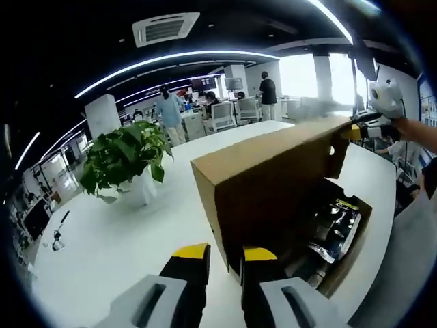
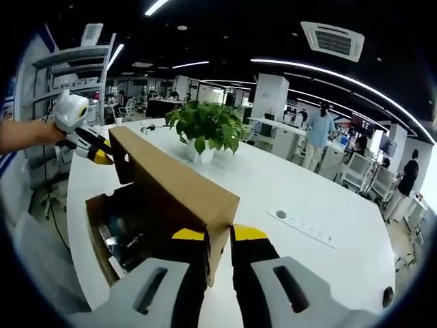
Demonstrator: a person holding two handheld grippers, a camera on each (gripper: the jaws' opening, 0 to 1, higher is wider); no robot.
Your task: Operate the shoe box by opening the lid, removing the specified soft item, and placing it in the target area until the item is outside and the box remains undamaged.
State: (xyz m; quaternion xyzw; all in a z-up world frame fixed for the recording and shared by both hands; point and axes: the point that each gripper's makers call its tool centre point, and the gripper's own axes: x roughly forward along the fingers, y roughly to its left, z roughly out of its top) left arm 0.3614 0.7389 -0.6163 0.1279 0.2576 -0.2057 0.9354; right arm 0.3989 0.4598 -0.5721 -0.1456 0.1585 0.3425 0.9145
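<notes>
In the left gripper view, our left claw (image 1: 224, 254) pinches the raised lid (image 1: 273, 178) of the box (image 1: 345, 256) on the table (image 1: 116, 239); a plant (image 1: 123, 156) stands at ten o'clock. In the right gripper view, our right claw (image 2: 218, 236) pinches the lid's near corner at six o'clock.

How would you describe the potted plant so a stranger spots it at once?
Start at the long white table. Beyond the brown cardboard shoe box stands the potted plant: broad green leaves spilling over a white pot, the table's one living thing.
</notes>
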